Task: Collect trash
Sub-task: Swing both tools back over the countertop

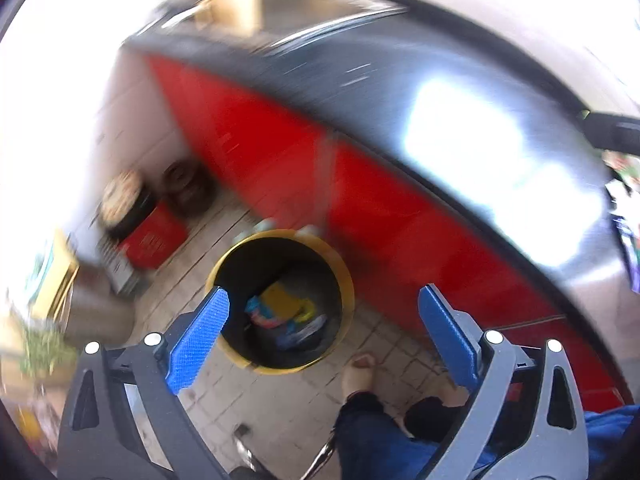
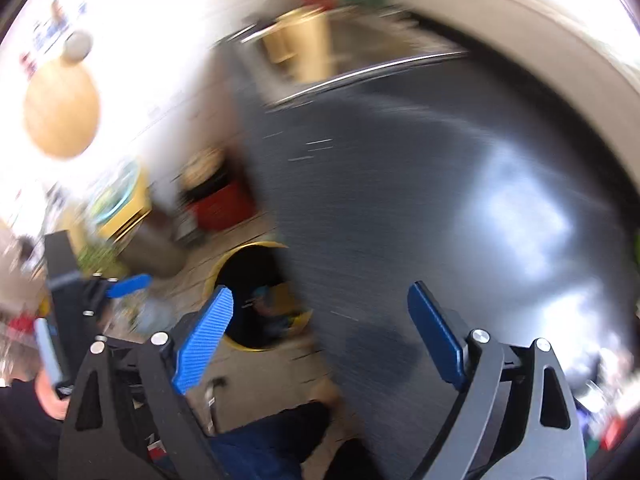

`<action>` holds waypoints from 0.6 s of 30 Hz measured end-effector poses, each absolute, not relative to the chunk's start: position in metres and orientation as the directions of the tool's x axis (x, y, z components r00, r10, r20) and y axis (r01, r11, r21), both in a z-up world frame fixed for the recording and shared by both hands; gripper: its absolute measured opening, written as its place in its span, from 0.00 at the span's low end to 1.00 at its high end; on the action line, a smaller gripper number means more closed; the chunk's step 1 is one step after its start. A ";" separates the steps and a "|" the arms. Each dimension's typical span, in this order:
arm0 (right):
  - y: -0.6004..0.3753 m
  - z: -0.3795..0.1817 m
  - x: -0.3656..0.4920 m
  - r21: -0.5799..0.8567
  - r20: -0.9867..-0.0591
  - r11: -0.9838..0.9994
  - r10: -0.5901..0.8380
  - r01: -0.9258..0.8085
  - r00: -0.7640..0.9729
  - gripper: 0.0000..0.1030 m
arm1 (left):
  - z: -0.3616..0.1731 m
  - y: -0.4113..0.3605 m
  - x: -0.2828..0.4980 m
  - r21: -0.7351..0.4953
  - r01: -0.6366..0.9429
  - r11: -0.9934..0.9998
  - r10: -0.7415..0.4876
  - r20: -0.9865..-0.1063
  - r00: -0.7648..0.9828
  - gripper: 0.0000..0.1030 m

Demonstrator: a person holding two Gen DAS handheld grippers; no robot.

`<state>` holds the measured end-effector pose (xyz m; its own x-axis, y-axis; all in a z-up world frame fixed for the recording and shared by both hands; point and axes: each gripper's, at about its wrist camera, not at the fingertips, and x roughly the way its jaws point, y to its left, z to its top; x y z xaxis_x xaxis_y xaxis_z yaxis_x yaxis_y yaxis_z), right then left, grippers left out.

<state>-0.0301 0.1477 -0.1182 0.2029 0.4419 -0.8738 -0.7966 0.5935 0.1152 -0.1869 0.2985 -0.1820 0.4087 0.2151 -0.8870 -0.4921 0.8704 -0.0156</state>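
Your dark counter (image 1: 400, 80) with its red front (image 1: 280, 152) fills most of both views, blurred; a sink (image 1: 312, 8) is set into its far end. Below it on the tiled floor (image 1: 280, 400) stands the yellow-rimmed bin (image 1: 348, 280), black inside, holding the trash (image 1: 280, 312): crumpled blue and yellow wrappers at the bottom. Your left tongs (image 1: 324, 320) above it are spread wide with nothing between them, and your right tongs (image 2: 320, 328) are likewise apart and empty.

Motion blur smears both fisheye views; daylight blows out the upper left, glare glazes the dark countertop (image 1: 460, 92) beyond the jaws, edges bend and darken.
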 end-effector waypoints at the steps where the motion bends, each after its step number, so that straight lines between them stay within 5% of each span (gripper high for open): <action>1: 0.124 -0.112 -0.023 0.101 -0.870 0.636 0.430 -0.765 0.243 0.84 | -0.173 0.281 -0.170 -0.022 -0.437 0.899 0.191 -0.879 0.438 0.91; 11: -0.127 -0.076 0.011 0.053 -0.817 0.946 0.225 -0.319 0.532 0.84 | -0.127 0.105 -0.030 0.021 0.104 0.994 -0.040 -0.829 0.557 0.91; 18: -0.219 -0.083 -0.006 0.039 -0.815 0.982 0.137 -0.183 0.564 0.84 | -0.125 0.009 0.010 -0.029 0.242 0.970 -0.146 -0.864 0.481 0.91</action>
<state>-0.0059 -0.2192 -0.0826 0.5635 0.1374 -0.8146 -0.1826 0.9824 0.0394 0.0096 0.0089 -0.1253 0.4811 -0.1459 -0.8644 0.2425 0.9697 -0.0287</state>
